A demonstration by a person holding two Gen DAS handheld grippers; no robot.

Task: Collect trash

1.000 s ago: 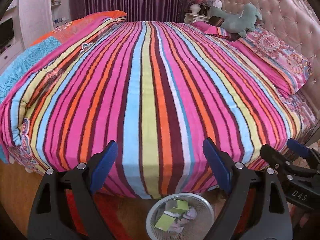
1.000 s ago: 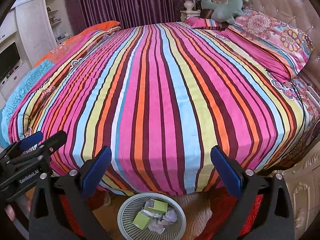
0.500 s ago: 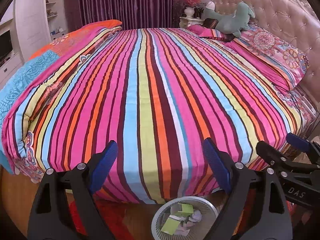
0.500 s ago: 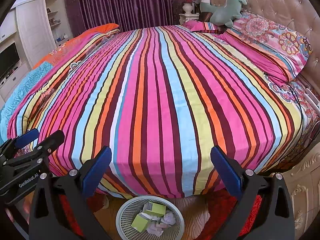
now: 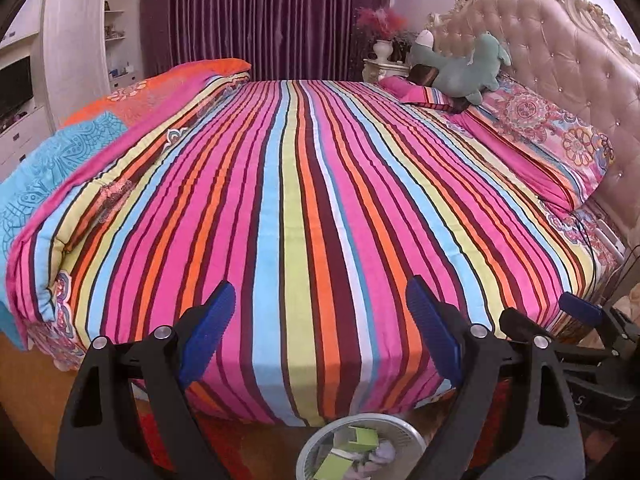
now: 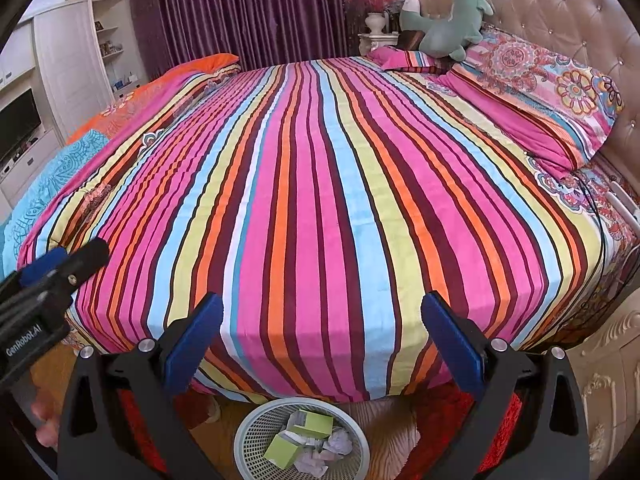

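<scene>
Both the left gripper [image 5: 320, 320] and right gripper [image 6: 322, 336] gape empty; the wastebasket [image 6: 256, 428], holding 2 green boxes and seemingly crumpled paper, sits directly below, nearer the right.

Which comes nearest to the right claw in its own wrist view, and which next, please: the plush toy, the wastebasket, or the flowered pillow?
1. Wastebasket, on the floor just below the right claw.
2. Flowered pillow, far right by the headboard.
3. Plush toy, farthest, at the bed's far corner.
</scene>
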